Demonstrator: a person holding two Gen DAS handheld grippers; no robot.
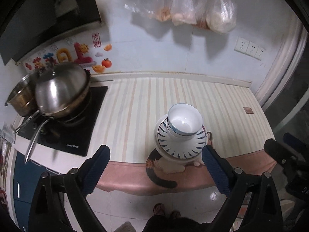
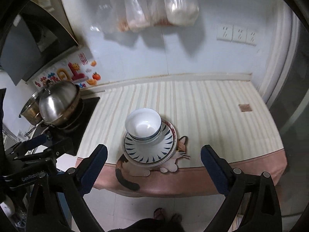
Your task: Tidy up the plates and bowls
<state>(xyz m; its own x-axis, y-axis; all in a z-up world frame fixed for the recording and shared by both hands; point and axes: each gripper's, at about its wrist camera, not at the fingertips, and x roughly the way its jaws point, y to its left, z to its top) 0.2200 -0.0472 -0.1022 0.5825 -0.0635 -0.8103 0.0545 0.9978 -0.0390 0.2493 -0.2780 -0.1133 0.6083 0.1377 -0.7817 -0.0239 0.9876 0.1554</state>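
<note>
A white bowl [image 1: 184,120] with a blue rim line sits on top of a stack of plates [image 1: 180,145], the uppermost with blue dashes around its edge. The stack stands on the striped cloth near the counter's front edge, over a cat picture [image 1: 156,164]. The right wrist view shows the same bowl [image 2: 143,125] and plates [image 2: 148,151]. My left gripper [image 1: 156,154] hangs above and in front of the counter, open and holding nothing. My right gripper [image 2: 154,154] is also open with nothing between its fingers. Each gripper shows at the edge of the other's view.
A steel lidded pan [image 1: 61,90] and a pot [image 1: 19,98] stand on the black cooktop [image 1: 77,127] at the left. Plastic bags [image 1: 202,9] hang on the back wall beside wall sockets [image 1: 249,48]. A person's sandalled foot [image 1: 158,209] stands on the tiled floor below.
</note>
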